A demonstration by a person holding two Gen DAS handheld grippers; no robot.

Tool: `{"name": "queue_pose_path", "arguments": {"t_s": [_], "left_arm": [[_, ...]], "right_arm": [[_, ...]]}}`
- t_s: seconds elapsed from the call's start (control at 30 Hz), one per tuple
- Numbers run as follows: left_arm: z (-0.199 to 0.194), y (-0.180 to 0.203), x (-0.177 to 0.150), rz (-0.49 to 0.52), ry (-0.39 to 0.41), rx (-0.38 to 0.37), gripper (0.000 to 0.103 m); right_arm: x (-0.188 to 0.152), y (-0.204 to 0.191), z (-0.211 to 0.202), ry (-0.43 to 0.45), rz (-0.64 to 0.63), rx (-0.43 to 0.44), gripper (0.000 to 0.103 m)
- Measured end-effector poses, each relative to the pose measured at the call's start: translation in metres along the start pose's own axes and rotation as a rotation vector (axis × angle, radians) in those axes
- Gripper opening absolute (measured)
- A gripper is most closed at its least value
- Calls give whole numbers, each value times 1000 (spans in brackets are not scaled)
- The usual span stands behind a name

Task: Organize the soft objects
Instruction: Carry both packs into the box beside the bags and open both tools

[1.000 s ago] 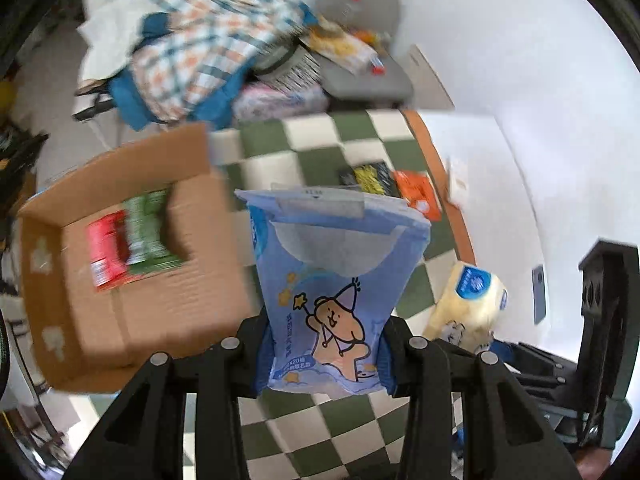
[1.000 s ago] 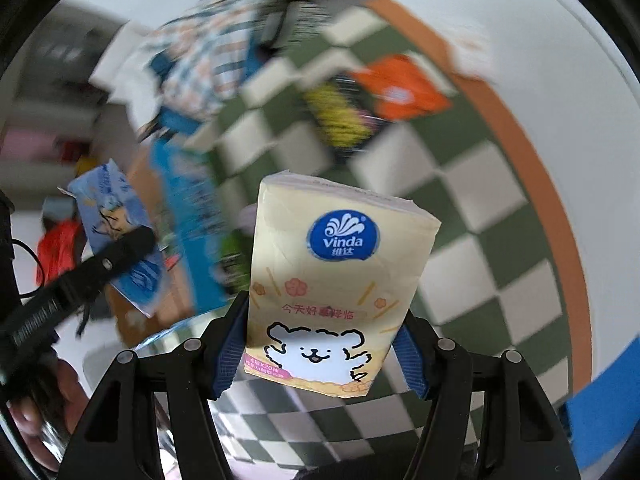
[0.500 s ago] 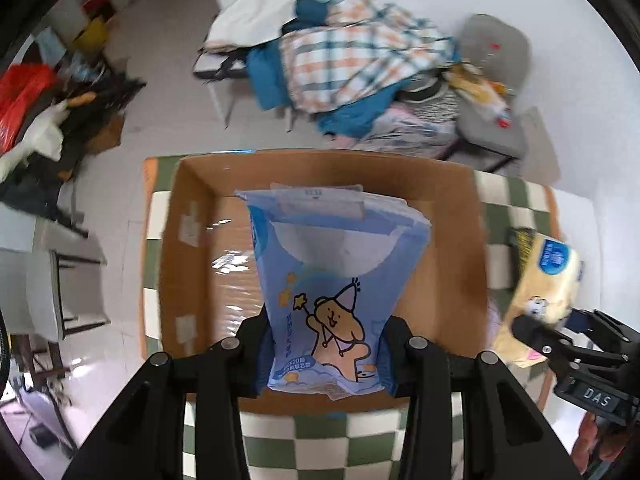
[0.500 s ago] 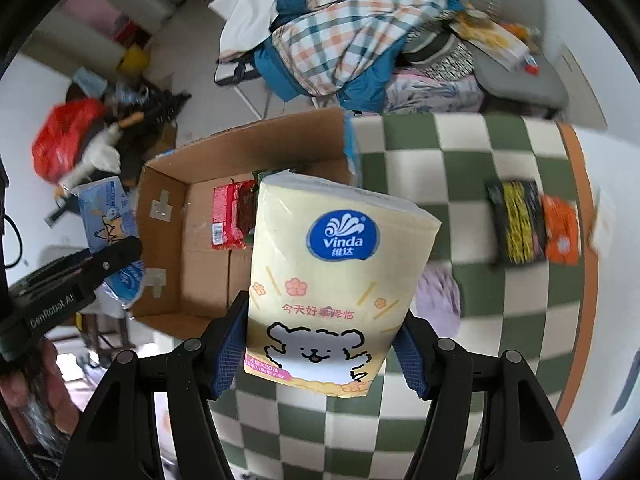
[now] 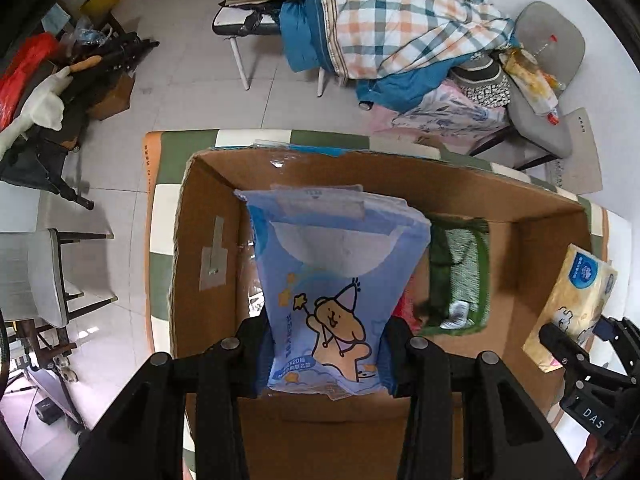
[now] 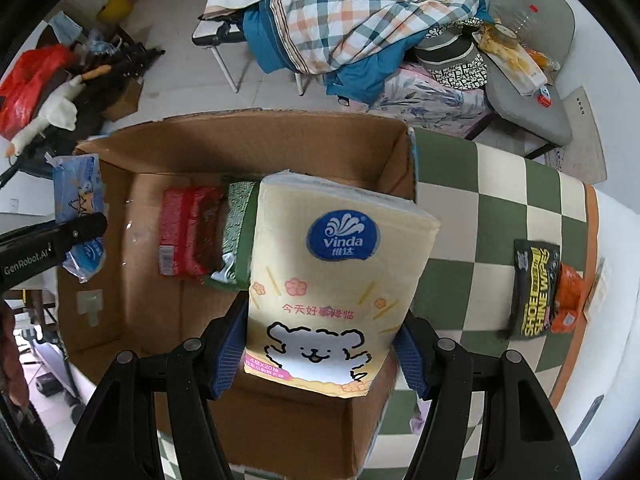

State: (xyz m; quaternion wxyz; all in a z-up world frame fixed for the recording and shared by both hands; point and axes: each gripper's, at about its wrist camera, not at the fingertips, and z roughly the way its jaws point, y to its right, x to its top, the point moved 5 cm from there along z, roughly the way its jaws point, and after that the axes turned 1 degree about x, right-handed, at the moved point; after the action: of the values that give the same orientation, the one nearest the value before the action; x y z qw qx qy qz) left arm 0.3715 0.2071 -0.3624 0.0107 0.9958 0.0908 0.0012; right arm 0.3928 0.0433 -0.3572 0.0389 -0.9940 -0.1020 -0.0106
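My left gripper point(image 5: 326, 356) points down over an open cardboard box point(image 5: 400, 184) and still pinches a blue tissue pack point(image 5: 332, 276) with a bear print, though its jaws are opening. My right gripper point(image 6: 320, 356) is shut on a yellow Vinda tissue pack point(image 6: 336, 276), hanging over the box's right half. On the box floor lie a red pack point(image 6: 184, 232) and a green pack point(image 6: 238, 228) side by side. The right wrist view shows the blue pack point(image 6: 80, 208) at far left. The left wrist view shows the yellow pack point(image 5: 576, 300) at far right.
The box stands on a green-and-white checked table point(image 6: 500, 220). A black snack packet point(image 6: 536, 288) and an orange packet point(image 6: 568, 300) lie near its right edge. Beyond the table are chairs piled with a plaid blanket point(image 5: 400, 28) and floor clutter at the left.
Both grippers have swung from over the checked table to above the box, carrying their packs, and have come lower. Both views have rolled round.
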Motion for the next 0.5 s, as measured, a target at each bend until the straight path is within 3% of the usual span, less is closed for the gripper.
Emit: {"name": "queue_pose_path", "arguments": {"t_s": [0.23, 0.3, 0.43, 0.5], "left_arm": [[15, -5, 7, -23, -41, 16, 52], [14, -6, 8, -25, -36, 14, 60], [6, -8, 6, -25, -7, -2, 93], [3, -11, 4, -26, 0, -7, 95]], "right_arm": [[15, -2, 23, -31, -24, -43, 71], [17, -1, 24, -23, -23, -50, 76], [17, -4, 18, -10, -7, -26, 86], [14, -6, 15, -1, -12, -28, 90]]}}
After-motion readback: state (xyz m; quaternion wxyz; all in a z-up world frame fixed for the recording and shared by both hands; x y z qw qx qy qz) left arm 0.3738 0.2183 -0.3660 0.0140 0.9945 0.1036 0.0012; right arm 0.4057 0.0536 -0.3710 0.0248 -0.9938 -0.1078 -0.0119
